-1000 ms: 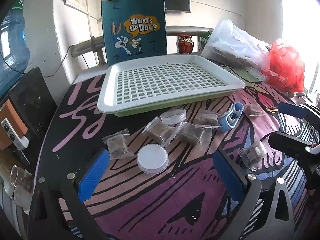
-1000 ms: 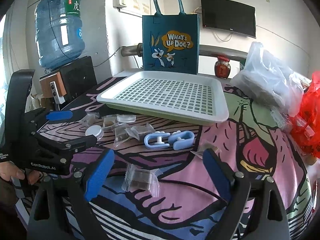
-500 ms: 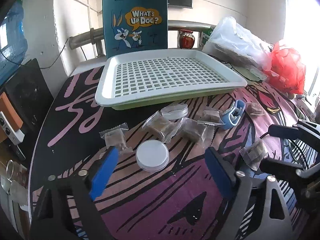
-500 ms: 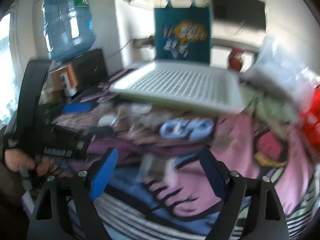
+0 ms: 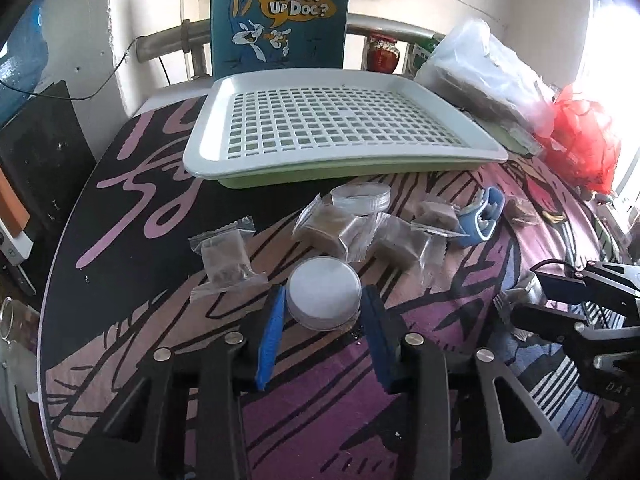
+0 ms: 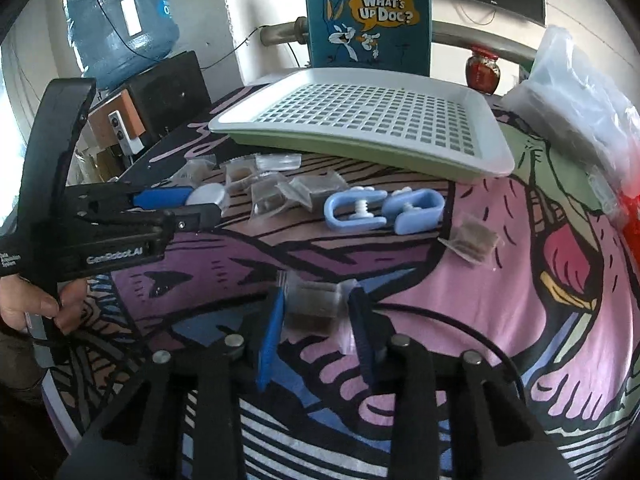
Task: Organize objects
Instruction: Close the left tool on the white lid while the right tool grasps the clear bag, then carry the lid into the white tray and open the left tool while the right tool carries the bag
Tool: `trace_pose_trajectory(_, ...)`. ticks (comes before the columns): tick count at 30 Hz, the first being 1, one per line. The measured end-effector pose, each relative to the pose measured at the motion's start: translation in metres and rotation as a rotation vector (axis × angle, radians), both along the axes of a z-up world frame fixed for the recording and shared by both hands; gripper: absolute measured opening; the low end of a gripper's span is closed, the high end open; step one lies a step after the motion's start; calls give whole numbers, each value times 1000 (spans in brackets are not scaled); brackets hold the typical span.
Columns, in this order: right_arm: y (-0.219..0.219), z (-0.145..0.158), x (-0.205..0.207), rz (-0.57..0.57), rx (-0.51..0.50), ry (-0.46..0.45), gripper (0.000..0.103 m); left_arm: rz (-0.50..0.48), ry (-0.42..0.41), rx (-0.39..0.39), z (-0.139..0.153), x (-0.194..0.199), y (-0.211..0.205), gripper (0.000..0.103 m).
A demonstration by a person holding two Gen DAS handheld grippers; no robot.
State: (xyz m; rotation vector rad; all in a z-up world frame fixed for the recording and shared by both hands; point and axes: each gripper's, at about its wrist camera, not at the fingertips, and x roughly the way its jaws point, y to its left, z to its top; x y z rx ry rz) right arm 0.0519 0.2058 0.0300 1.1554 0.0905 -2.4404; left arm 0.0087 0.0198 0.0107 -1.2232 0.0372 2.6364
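Observation:
A white round lid (image 5: 324, 296) lies on the patterned table, and my left gripper (image 5: 323, 308) has its closing jaws around it, the blue pads touching both sides. From the right wrist view the left gripper (image 6: 204, 203) and the lid (image 6: 206, 194) sit at the left. My right gripper (image 6: 316, 308) is shut on a clear packet of brown stuff (image 6: 312, 300) that rests on the table. Seen from the left, the right gripper (image 5: 524, 300) is at the far right. The white slotted tray (image 5: 200, 160) stands empty behind the objects.
Several more brown packets (image 5: 224, 260), a clear round box (image 5: 362, 198) and blue clips (image 6: 384, 210) lie in front of the tray (image 6: 240, 124). A blue tote bag (image 5: 280, 12), a clear plastic bag (image 5: 480, 64) and a red bag (image 5: 580, 140) stand behind and right. A hand (image 6: 28, 300) holds the left gripper.
Both grippers' jaws have come together, the left around the white lid, the right onto the brown packet. Both have tipped lower towards the table.

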Motion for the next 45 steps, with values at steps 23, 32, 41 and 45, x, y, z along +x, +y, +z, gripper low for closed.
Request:
trace_pose_trajectory(23,14,65,18,-4,-109,249,29,26,194,58,34,25,-13,37)
trace_pose_trajectory(32,17,102,-1,18,-119,308,29,-32,238,45,79,12,-8,37)
trace_pose_trajectory(41,27,102,-54,-35,-153,246,29,40,221,34,86,-59,1,38)
trace_pose_trajectory(45,37,89,-84,-91,-171,179,29,88,178,8,67,-90,-1,38)
